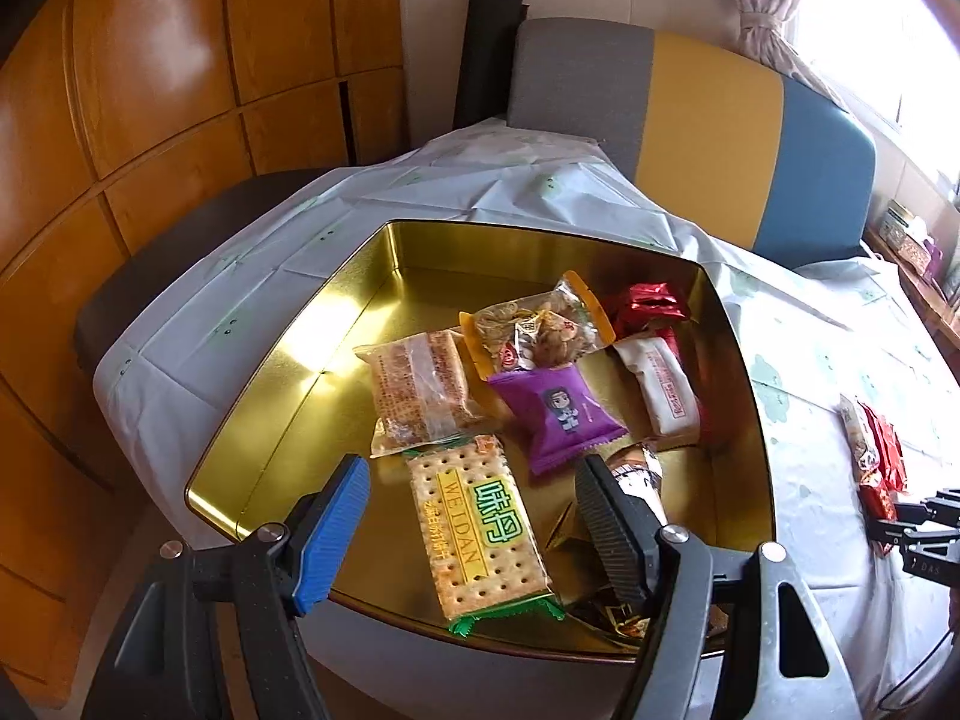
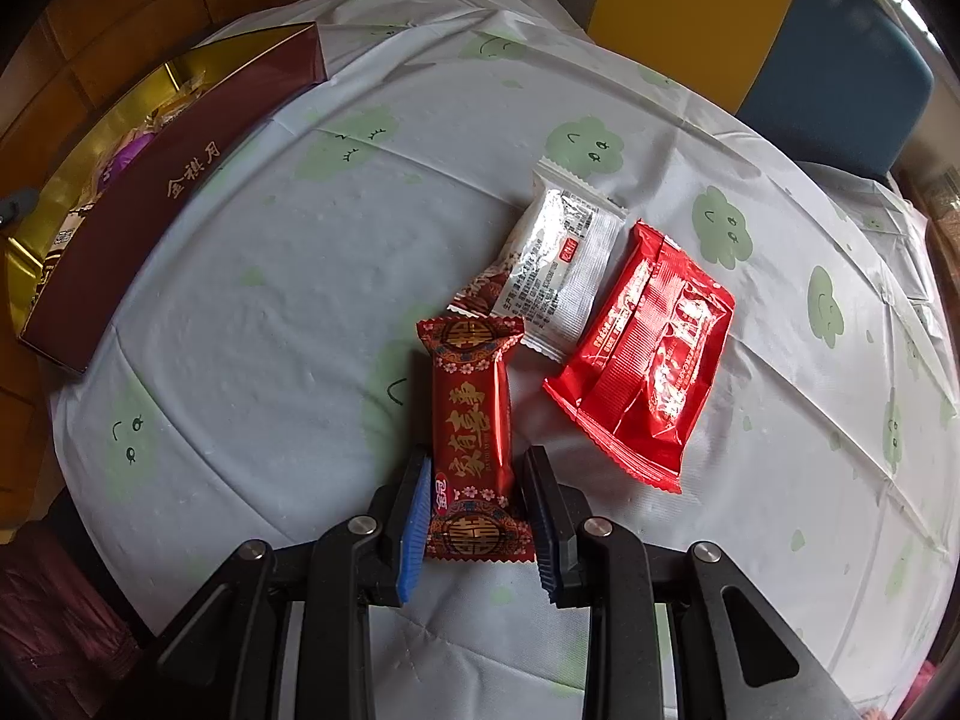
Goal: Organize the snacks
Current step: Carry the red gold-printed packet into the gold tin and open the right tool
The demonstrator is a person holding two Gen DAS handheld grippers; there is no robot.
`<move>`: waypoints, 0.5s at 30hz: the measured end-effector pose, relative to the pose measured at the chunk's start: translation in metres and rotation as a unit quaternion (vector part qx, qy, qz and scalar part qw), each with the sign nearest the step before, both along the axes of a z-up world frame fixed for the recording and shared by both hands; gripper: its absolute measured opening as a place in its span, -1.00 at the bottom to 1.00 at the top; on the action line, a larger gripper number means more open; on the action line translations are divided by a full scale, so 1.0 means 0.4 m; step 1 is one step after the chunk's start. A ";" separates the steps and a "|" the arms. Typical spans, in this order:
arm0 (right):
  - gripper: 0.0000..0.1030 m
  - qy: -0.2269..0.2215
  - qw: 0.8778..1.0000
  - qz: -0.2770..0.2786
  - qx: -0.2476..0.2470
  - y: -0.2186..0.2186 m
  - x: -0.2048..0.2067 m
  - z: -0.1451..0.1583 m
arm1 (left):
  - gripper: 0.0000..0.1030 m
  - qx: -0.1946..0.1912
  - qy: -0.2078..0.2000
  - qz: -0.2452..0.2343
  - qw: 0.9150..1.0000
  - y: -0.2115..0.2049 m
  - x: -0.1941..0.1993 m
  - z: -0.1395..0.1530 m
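Nearest in the right wrist view, the right gripper [image 2: 480, 516] is being held low over the tablecloth [image 2: 252, 312], its ribbed fingers standing on either side of the dark red candy bar [image 2: 474, 420]; small gaps are being seen at both pads, so the bar is being straddled, not pinched. The bar is lying lengthwise on the cloth, its crimped foil ends fanned out. Just beyond it, a white sachet [image 2: 558, 264] is being overlapped at one corner by the bar's far end, and a glossy red packet [image 2: 648, 354] is lying just beside the sachet. Open cloth is being left to the left, up to the maroon wall of the tin [image 2: 174, 180].

In the left wrist view, the left gripper [image 1: 474, 516] is being held with fingers wide apart above the tin's near rim [image 1: 762, 420], with nothing between them. Inside the golden metal tray, a cracker pack [image 1: 480, 528] is lying nearest, then a purple pouch [image 1: 564, 414], a clear-wrapped biscuit [image 1: 420, 384], a transparent bag [image 1: 540, 324], a white bar [image 1: 660, 384] and a crinkled red wrapper [image 1: 651, 300]. The tray's left half is being left bare.
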State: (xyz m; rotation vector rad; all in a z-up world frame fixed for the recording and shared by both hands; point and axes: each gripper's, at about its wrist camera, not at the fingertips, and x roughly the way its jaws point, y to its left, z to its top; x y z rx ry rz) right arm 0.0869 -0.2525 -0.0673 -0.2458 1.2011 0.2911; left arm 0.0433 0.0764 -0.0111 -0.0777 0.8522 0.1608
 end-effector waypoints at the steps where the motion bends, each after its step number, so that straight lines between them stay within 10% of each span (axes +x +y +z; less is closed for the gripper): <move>1: -0.41 0.000 1.000 -0.001 0.001 -0.001 0.001 0.001 | 0.40 0.000 0.000 -0.001 1.000 -0.002 -0.001 -0.001; 15: -0.43 -0.003 1.000 -0.007 -0.014 0.007 0.001 0.004 | 0.40 -0.008 -0.001 -0.008 1.000 0.006 -0.014 0.000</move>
